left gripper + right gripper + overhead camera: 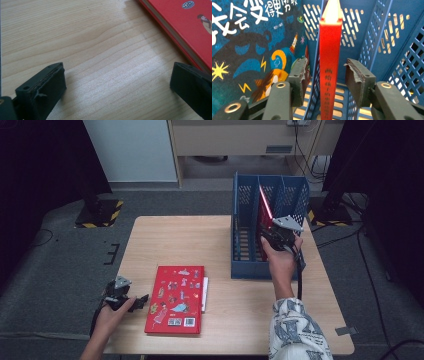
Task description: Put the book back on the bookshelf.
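A blue slotted file rack [246,266] stands at the table's right side, and a thin red book [265,205] stands upright in it. In the right gripper view the book's spine [330,50] rises between the jaws of my right gripper [327,63], with a small gap on each side, so the gripper is open. A blue picture book [249,50] stands in the slot beside it. A second red book [175,299] lies flat at the front left. My left gripper [140,302] rests open just left of it over bare wood, the book's edge [185,27] at the right.
The wooden table [220,245] has bare wood between the flat book and the rack [387,37]. A white sheet [205,292] pokes out from under the flat book. A stand base with yellow-black stripes [100,212] and cables lie on the floor behind.
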`<state>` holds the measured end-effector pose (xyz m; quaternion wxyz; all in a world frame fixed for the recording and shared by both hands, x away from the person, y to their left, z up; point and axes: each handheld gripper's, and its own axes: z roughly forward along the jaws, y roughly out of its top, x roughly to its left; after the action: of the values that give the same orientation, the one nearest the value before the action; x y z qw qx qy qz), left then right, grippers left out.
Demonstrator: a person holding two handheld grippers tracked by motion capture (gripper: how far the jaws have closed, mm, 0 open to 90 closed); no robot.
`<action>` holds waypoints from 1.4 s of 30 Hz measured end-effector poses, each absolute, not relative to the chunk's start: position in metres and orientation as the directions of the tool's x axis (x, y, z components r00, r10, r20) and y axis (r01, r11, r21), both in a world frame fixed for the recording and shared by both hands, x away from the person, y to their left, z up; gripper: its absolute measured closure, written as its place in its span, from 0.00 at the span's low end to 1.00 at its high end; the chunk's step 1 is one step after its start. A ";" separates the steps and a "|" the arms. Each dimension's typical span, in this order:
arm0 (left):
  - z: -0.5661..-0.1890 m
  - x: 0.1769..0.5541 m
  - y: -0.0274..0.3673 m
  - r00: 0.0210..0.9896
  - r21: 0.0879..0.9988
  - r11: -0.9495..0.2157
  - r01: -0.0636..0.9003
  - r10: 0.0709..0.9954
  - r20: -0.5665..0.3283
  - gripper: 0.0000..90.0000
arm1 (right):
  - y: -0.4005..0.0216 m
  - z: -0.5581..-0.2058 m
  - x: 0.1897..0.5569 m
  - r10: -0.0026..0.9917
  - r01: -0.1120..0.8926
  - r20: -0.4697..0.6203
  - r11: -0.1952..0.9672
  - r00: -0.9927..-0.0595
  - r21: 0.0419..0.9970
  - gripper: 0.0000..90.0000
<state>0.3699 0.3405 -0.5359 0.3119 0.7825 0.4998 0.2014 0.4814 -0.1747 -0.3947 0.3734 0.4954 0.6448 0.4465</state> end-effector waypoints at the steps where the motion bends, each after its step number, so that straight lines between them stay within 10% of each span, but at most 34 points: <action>1: -0.536 0.370 0.340 0.419 0.690 -0.306 0.656 0.908 0.003 0.00 | -0.175 -0.396 0.481 0.971 0.308 -0.037 0.111 -0.236 0.945 0.61; 42: -0.536 0.370 0.339 0.424 0.694 -0.306 0.651 0.906 0.002 0.00 | -0.156 -0.403 0.486 0.967 0.322 -0.103 0.176 -0.233 0.930 0.80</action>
<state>0.3700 0.3393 -0.5364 0.3155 0.7825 0.4975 0.2016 0.4858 -0.1565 -0.4029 0.3844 0.4855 0.6636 0.4197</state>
